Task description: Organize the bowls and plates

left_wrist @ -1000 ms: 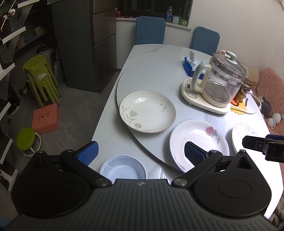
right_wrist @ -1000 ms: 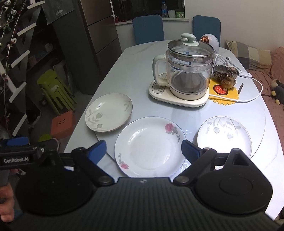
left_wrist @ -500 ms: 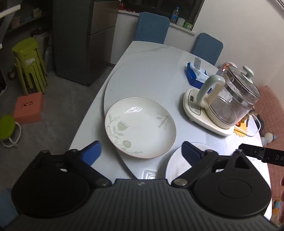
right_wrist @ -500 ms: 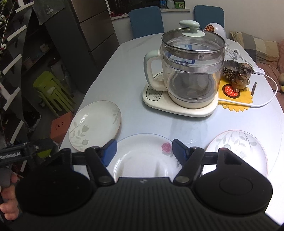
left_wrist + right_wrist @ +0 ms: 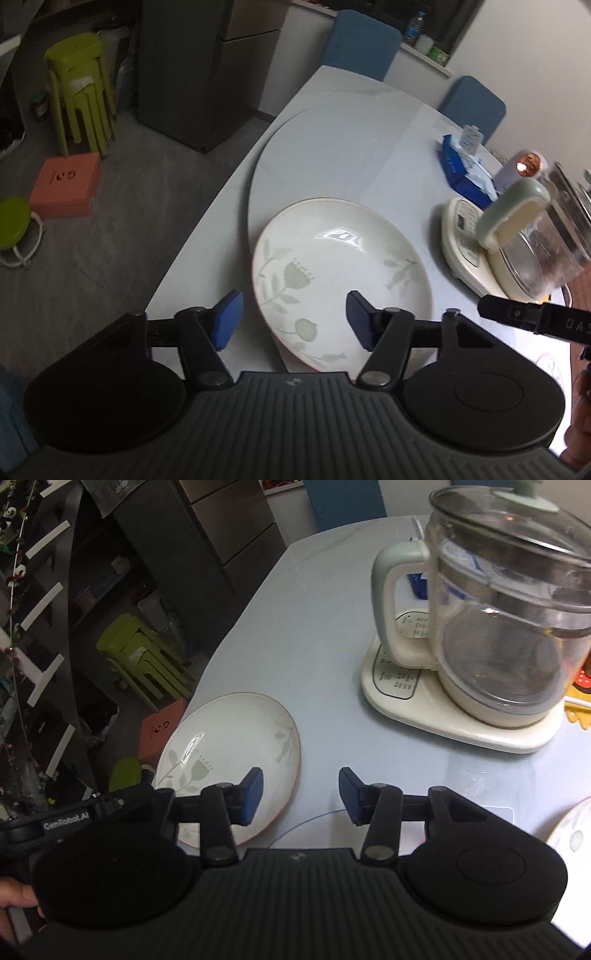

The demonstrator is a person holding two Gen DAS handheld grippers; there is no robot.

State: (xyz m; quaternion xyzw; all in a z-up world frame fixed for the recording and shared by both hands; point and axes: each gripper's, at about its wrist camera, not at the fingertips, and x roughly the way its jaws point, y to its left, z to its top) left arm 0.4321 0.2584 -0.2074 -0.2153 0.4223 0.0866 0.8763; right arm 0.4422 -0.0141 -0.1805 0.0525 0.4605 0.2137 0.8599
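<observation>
A cream plate with a pale green flower print (image 5: 341, 273) lies on the grey table near its left edge; it also shows in the right wrist view (image 5: 232, 760). My left gripper (image 5: 291, 321) is open and empty, just above the plate's near rim. My right gripper (image 5: 301, 795) is open and empty, over the table just right of that plate. The rim of a rose-print plate (image 5: 306, 821) peeks out under the right gripper. The edge of a third leaf-print plate (image 5: 570, 830) shows at far right.
A glass kettle on a cream base (image 5: 495, 627) stands on the table to the right (image 5: 517, 236). A blue tissue box (image 5: 461, 166) lies behind it. The table's left edge (image 5: 192, 251) drops to the floor, where green stools (image 5: 79, 85) and an orange box (image 5: 66, 184) stand.
Both grippers have moved forward and down toward the table. The flower-print plate now fills the left view; the blue bowl and most of the rose plate have dropped out of sight.
</observation>
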